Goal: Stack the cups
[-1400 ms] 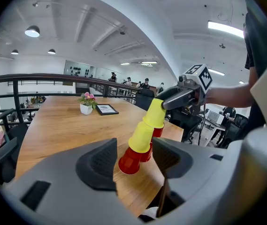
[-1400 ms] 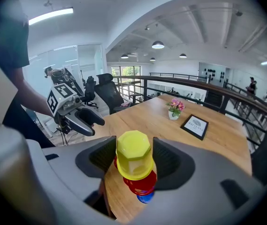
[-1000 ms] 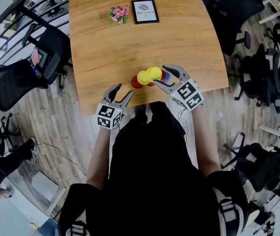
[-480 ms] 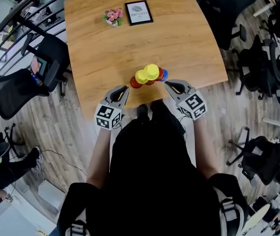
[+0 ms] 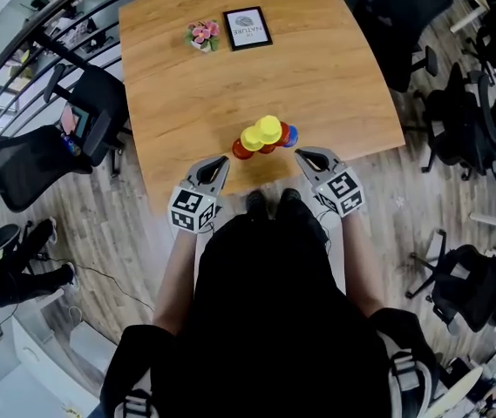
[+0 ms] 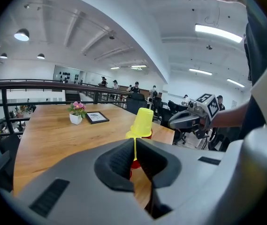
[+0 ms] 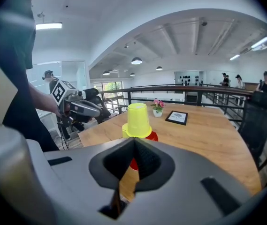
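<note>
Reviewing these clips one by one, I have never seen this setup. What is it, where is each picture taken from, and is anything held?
No robot here: a person stands at a wooden table with a hand-held claw in each hand. The head view is from a camera on the person's head, looking steeply down: left claw at its left, right claw at its right. The other two views come from a camera riding on each claw, looking along its jaws. On the table, near the person, stands a pile of yellow, red and blue cups; at the far end, a flower pot and a framed picture. Both claws are shut, empty and clear of the cups; the left one's jaws have just been closing.
</note>
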{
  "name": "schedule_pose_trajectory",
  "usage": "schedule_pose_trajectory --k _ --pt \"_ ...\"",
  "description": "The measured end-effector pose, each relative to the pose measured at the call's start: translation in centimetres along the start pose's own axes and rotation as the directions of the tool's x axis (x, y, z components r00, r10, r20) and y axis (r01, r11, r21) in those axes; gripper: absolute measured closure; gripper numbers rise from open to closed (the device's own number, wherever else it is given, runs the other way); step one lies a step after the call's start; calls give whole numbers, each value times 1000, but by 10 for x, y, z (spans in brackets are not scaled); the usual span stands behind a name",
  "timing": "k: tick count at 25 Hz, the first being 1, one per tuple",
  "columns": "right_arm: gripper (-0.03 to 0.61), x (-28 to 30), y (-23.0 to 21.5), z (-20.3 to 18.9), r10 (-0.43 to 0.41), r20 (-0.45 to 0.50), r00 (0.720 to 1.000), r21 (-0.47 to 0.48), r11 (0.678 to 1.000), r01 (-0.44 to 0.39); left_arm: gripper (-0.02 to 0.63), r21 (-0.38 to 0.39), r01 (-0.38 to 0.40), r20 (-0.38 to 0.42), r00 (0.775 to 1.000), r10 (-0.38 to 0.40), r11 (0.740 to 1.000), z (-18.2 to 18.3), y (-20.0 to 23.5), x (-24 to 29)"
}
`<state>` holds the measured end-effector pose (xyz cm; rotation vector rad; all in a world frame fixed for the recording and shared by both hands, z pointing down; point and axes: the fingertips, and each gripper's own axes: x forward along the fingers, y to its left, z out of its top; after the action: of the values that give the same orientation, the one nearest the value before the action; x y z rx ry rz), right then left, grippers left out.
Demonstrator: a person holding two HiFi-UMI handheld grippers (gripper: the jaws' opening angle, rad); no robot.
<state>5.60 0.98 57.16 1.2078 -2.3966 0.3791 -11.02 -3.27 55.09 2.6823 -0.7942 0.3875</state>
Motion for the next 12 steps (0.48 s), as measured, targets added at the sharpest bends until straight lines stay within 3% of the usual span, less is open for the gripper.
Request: schedule_pose_trajectory --k 12 --pt "572 -15 -7 -8 71 -24 997 -44 996 -72 584 -7 -69 15 998 69 998 12 -25 4"
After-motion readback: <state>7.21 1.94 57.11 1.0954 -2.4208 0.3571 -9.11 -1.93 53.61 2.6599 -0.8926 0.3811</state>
